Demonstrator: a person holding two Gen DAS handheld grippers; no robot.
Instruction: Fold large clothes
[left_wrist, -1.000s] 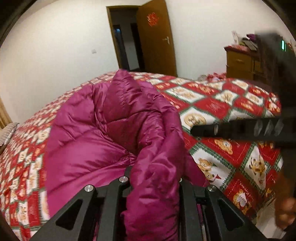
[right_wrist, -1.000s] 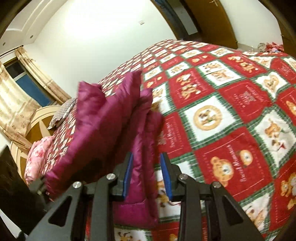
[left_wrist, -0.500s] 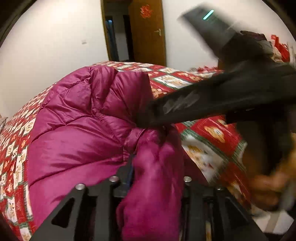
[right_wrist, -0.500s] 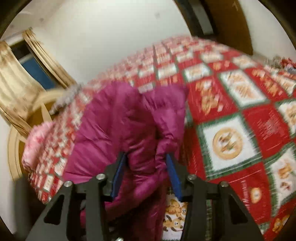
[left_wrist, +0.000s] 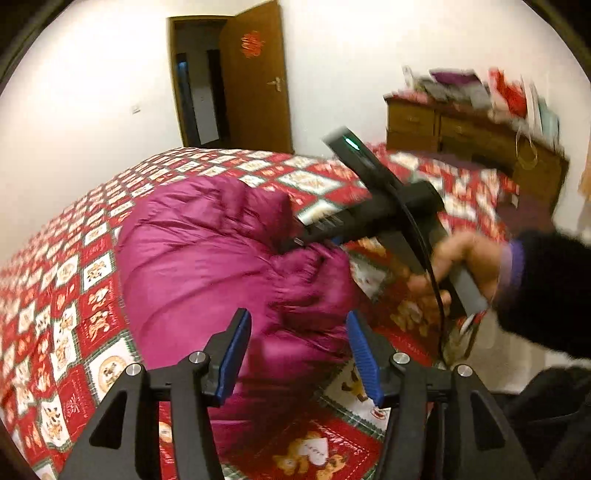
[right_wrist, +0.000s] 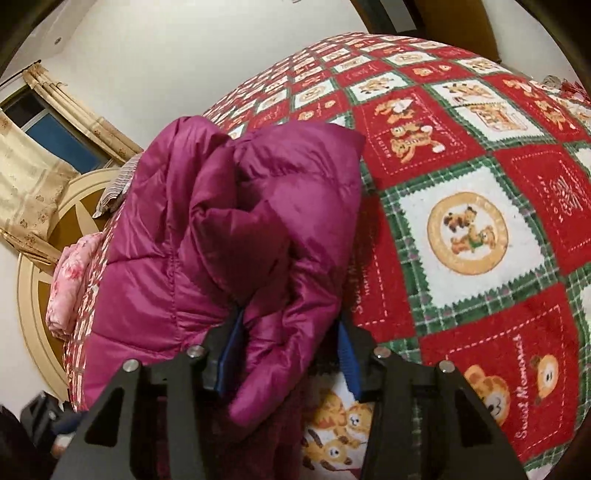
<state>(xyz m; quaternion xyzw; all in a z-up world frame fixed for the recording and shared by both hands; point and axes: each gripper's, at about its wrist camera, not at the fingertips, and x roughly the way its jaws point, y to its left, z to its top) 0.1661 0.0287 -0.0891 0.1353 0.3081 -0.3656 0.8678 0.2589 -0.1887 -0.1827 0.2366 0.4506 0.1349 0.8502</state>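
Left gripper (left_wrist: 299, 350) is what I see first: its jaws are opening, the blue pads (left_wrist: 232, 354) spread with the magenta puffer jacket (left_wrist: 207, 258) bulging in the gap but neither pad pressing on it. From that camera the jacket lies bunched near the bed's front edge on the bedspread (left_wrist: 74, 295), a red, white and green patchwork of bear panels that covers the whole bed. Behind it stands a white wall (left_wrist: 74, 92) with an open brown door (left_wrist: 255, 77), and to the right a wooden dresser (left_wrist: 469, 136) heaped with clutter.

Right gripper (right_wrist: 291, 343) sits further right; in the left wrist view a hand (left_wrist: 458, 266) in a dark sleeve (left_wrist: 546, 288) carries it over the jacket's right side. Through its own camera I see its jaws opening too, with a thick fold of the jacket filling the gap and touching both pads. At that view's left edge are a round headboard (right_wrist: 40, 266), a pink floral cloth (right_wrist: 70, 273) and beige curtains (right_wrist: 33, 181) by a dark window (right_wrist: 55, 136).
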